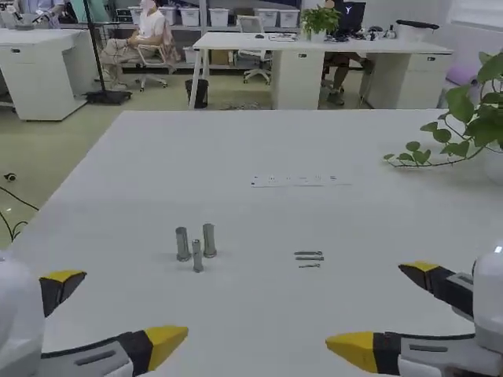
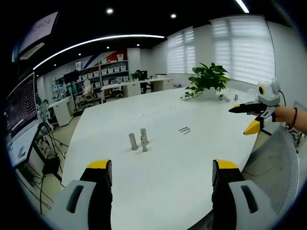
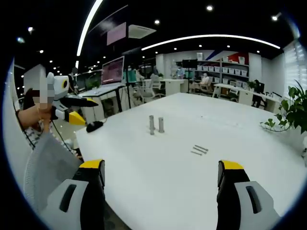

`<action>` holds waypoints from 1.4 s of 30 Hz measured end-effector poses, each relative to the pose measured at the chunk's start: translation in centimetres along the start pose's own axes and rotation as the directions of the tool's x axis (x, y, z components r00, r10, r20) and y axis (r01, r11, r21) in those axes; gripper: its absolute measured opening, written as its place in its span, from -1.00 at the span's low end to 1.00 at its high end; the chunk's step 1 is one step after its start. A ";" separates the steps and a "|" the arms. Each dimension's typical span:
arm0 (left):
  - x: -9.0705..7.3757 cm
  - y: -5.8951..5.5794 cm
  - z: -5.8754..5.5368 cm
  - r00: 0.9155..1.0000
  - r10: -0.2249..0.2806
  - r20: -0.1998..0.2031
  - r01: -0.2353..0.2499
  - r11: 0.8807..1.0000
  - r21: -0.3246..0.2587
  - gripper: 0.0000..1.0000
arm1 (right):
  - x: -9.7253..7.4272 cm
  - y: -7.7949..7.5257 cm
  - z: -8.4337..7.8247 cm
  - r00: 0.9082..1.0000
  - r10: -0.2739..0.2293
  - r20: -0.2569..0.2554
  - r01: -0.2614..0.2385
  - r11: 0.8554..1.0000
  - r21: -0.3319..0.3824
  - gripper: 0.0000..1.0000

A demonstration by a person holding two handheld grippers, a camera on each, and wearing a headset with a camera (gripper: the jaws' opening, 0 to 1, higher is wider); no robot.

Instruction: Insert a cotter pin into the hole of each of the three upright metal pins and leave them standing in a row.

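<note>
While holding left tongs [image 2: 163, 167] and right tongs [image 3: 162, 166] wide and empty, seemingly just starting, leaving three cotter pins [image 1: 309, 259] loose near the bunched metal pins [image 1: 196, 247].

A leafy plant [image 1: 470, 118] stands on the white table [image 1: 236, 173].

Dull grey metal pins [image 1: 196, 247], matt white table [image 1: 314, 149]

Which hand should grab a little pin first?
Probably right. The right gripper is open and nearer the cotter pins; the left gripper sits nearer the upright metal pins.
</note>
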State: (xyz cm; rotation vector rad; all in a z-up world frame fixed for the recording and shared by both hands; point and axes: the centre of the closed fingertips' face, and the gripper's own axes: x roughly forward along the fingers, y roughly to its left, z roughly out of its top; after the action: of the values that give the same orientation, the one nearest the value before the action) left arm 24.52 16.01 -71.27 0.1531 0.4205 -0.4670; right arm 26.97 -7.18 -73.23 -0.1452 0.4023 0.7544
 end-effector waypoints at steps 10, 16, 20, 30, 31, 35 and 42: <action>0.2 0.0 0.2 1.000 0.008 0.014 -0.009 1.000 0.015 0.63 | 0.0 0.0 0.4 1.000 0.006 0.030 -0.007 1.000 0.015 0.90; 0.4 0.0 0.4 1.000 0.009 0.022 -0.010 1.000 0.010 0.57 | 0.0 0.0 1.0 0.998 0.026 0.062 -0.025 1.000 -0.014 0.75; 0.5 -0.1 0.5 1.000 0.011 0.021 -0.011 1.000 0.012 0.57 | 0.1 -0.2 1.2 0.997 0.023 0.077 -0.022 1.000 -0.016 0.73; 0.8 0.1 0.7 1.000 0.017 0.022 -0.017 1.000 0.021 0.55 | 0.0 -0.7 0.7 0.998 0.025 0.057 -0.025 1.000 -0.007 0.68; 0.8 0.1 0.7 1.000 0.016 0.023 -0.017 1.000 0.021 0.55 | 0.1 -0.7 0.7 0.998 0.026 0.058 -0.026 1.000 -0.007 0.67; 0.7 0.1 0.7 1.000 0.020 0.021 -0.021 1.000 0.020 0.55 | 0.2 -0.7 0.6 0.998 0.028 0.053 -0.027 1.000 -0.002 0.67; 0.6 0.4 0.7 0.999 0.029 0.016 -0.029 0.999 0.018 0.55 | 0.1 -1.0 0.8 0.998 0.012 0.058 -0.012 1.000 0.004 0.67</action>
State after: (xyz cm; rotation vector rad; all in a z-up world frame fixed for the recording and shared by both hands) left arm 25.41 16.01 -70.88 0.1724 0.3979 -0.4430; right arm 27.94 -7.63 -72.58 -0.1168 0.3494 0.7681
